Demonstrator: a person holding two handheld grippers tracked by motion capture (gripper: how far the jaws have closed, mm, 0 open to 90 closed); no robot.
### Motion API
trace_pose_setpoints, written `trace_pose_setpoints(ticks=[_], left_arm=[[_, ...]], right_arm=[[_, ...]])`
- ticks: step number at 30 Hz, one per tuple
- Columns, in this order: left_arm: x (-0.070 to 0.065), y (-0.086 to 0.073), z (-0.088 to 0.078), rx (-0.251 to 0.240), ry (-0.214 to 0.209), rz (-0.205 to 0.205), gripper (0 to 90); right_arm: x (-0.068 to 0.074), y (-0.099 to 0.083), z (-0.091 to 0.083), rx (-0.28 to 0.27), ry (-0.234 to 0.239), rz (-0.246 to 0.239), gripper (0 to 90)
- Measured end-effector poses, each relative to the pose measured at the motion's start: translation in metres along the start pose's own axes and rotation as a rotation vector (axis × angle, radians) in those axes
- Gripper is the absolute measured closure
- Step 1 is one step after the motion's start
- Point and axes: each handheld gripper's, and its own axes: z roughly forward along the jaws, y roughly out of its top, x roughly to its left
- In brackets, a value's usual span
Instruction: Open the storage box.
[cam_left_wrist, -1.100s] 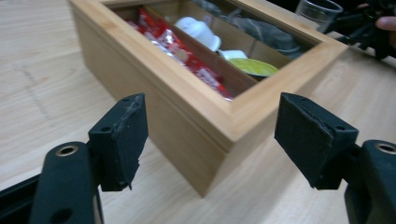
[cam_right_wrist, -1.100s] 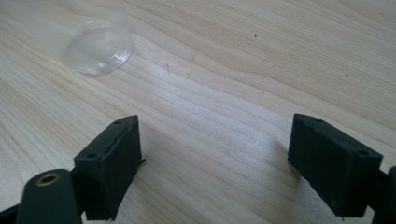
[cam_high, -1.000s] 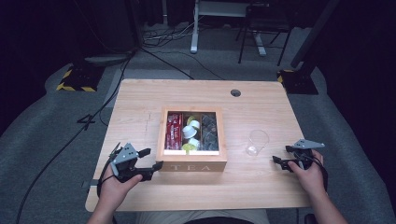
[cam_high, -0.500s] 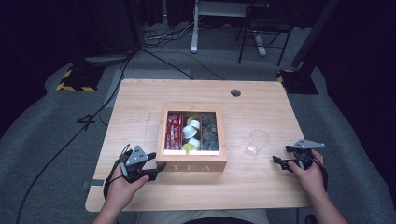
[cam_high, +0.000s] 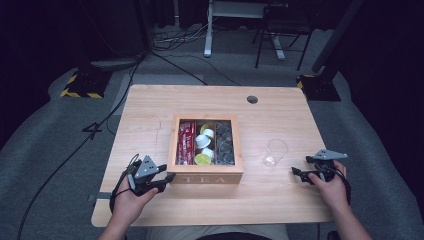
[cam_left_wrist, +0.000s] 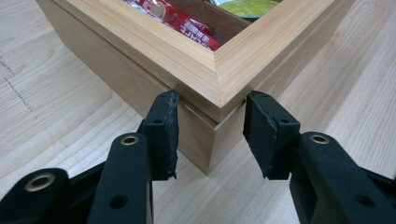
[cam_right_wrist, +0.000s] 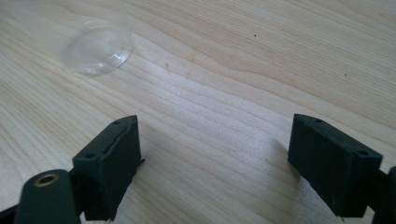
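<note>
Down at the near edge of the wooden table, the left gripper is sitting at the near left corner of the wooden tea box. Its jaws have just been closing, and the left gripper view is showing them astride that corner, one pad lying against the box's side under the lid's overhang, the other pad standing just beside the adjoining face; whether that second pad is actually touching the wood I cannot tell. Across the table's near right part, well apart from the box, the right gripper is resting low in the person's hand, its jaws standing spread with only bare tabletop between them, as the right gripper view is showing. Just beyond it, a clear plastic cup is standing upright between that gripper and the box. Farther in, the box is lying at the table's middle with red packets in its left compartment, white and green capsules in the middle one, and dark items on the right. Beyond the table, a black-and-yellow striped base is sitting on the grey floor.
</note>
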Motion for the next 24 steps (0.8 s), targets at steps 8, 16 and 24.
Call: trace_pose_setpoints(ticks=[8, 16, 24], left_arm=[[0.001, 0.005, -0.003, -0.016, -0.005, -0.011, 55.4], [0.003, 0.013, -0.01, -0.063, 0.011, -0.002, 57.1], [0.008, 0.023, -0.017, -0.103, 0.033, 0.016, 58.2]], right_arm=[[0.005, 0.002, -0.005, 0.007, -0.01, -0.003, 18.4], [0.019, 0.016, -0.026, -0.065, -0.004, -0.024, 20.3], [0.033, 0.04, -0.048, -0.124, 0.028, -0.054, 23.6]])
